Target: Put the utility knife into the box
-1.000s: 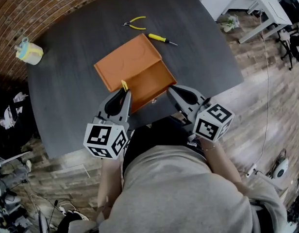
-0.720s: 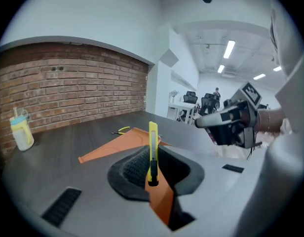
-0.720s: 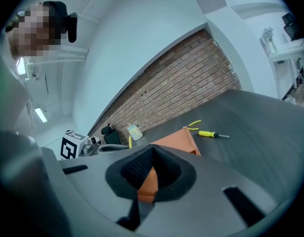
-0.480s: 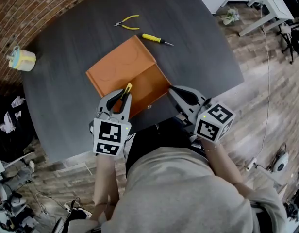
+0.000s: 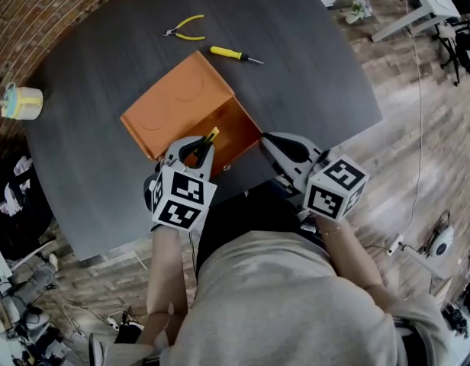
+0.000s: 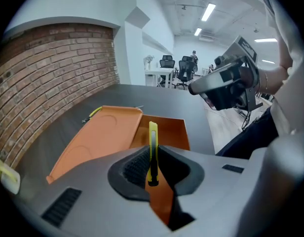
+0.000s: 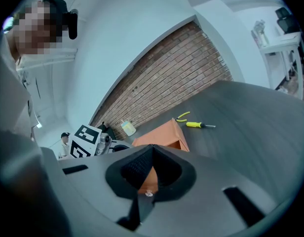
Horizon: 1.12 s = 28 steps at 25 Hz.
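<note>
The orange box [image 5: 172,108] lies on the dark round table [image 5: 311,75] with its lid thrown back and its open tray [image 5: 230,130] facing me. My left gripper [image 5: 206,143] is shut on the yellow utility knife [image 5: 212,136], whose tip sticks out over the tray's near edge. In the left gripper view the knife [image 6: 152,147] stands upright between the pads, with the box [image 6: 110,137] just beyond. My right gripper [image 5: 264,139] is shut with nothing in it, its tip beside the tray's right corner. The right gripper view shows the box [image 7: 164,135] past the closed jaws.
Yellow-handled pliers [image 5: 181,27] and a yellow screwdriver [image 5: 231,54] lie beyond the box. A small cup [image 5: 20,101] stands at the table's far left edge. The table's near edge runs just under both grippers, with wood floor below.
My left gripper has carried the knife forward and to the right, from the lid's near edge to the open tray. The right gripper has stayed by the tray's corner.
</note>
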Available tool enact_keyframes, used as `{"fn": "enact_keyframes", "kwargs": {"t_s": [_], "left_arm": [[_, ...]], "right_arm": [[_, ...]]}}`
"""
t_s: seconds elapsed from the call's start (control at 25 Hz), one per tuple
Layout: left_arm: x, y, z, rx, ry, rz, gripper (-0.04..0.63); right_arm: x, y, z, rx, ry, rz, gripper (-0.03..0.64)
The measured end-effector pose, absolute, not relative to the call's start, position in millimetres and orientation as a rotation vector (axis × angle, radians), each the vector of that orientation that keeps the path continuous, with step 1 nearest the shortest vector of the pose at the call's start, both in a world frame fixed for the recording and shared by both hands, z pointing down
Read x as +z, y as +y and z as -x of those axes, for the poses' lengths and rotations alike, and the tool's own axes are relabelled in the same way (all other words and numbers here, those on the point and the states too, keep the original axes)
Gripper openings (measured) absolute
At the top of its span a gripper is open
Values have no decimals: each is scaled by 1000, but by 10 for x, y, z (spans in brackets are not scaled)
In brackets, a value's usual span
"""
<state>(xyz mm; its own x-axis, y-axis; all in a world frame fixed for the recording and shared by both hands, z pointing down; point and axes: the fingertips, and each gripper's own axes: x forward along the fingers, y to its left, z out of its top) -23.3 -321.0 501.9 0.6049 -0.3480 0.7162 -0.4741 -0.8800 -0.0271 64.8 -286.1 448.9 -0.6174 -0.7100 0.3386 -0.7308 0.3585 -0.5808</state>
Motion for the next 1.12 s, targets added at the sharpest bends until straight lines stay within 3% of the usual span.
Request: {"fn": "enact_keyframes", "kwargs": {"t_s": [0.48, 1.12], "left_arm": [[5543, -3227, 85, 1430, -533, -2611, 66], [5790, -3262, 39, 1506, -556, -2558, 66]], "right_arm": [[4625, -2858, -643, 1204, -2542, -1323, 5], [4620, -2848, -662, 1260, -2549, -1330, 5]]}}
